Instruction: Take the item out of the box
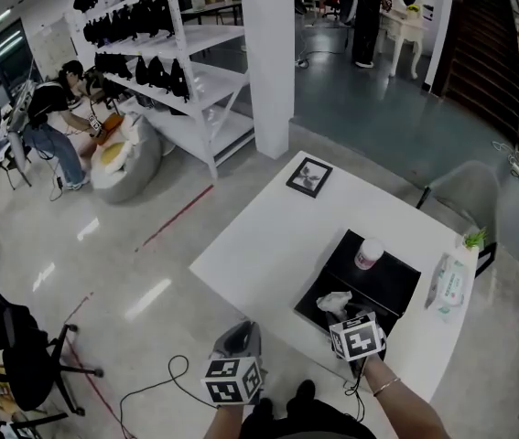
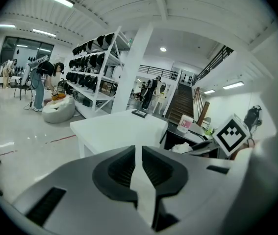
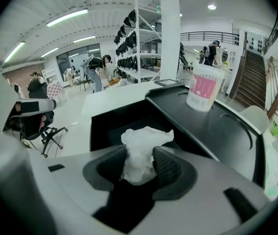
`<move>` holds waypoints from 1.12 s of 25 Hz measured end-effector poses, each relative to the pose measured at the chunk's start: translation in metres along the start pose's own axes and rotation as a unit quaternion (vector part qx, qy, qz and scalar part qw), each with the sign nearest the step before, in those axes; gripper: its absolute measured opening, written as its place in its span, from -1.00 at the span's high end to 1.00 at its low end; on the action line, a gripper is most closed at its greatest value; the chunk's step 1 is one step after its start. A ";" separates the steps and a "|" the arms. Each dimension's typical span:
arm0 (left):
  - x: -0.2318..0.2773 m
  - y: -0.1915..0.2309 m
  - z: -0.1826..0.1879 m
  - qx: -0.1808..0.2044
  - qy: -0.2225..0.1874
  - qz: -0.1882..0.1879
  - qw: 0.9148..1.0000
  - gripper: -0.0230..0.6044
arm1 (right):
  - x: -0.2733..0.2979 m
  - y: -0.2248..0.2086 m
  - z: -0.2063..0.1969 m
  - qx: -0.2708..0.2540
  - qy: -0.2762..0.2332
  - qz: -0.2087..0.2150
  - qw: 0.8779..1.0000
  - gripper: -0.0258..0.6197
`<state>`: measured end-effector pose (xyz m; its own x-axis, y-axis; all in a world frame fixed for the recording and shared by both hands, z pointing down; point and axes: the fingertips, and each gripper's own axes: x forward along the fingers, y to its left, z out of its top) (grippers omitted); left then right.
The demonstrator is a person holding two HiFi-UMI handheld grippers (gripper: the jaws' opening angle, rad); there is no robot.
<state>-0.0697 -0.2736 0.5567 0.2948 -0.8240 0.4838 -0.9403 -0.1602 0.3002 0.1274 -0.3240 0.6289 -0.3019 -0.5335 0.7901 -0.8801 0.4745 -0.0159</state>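
A black box lies open near the front right of the white table. My right gripper hangs over the box's near end, shut on a crumpled white item pinched between its pads. The head view shows that white item at the box's front edge, right by the right gripper. The left gripper sits off the table's front edge to the left. Its jaws stand almost together with nothing between them.
A white cup with a pink label stands on the box's far part. A pack of wipes and a small green plant are at the table's right edge. A dark picture frame lies at the far corner.
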 end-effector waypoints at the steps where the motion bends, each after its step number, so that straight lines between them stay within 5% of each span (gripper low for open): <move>1: 0.000 0.000 0.000 0.001 0.000 0.000 1.000 0.79 | -0.002 0.002 0.003 -0.005 -0.008 0.001 1.000 0.39; 8: 0.000 -0.005 0.002 0.010 -0.001 -0.006 1.000 0.79 | -0.022 0.011 0.023 -0.019 -0.066 0.001 0.998 0.39; 28: 0.007 -0.037 0.002 0.043 0.004 -0.035 0.998 0.79 | -0.102 0.008 0.046 0.047 -0.201 -0.003 0.978 0.39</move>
<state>-0.0337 -0.2741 0.5475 0.3610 -0.8045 0.4717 -0.9285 -0.2627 0.2625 0.1339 -0.2980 0.5202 -0.3994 -0.7775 0.4859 -0.9067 0.4134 -0.0837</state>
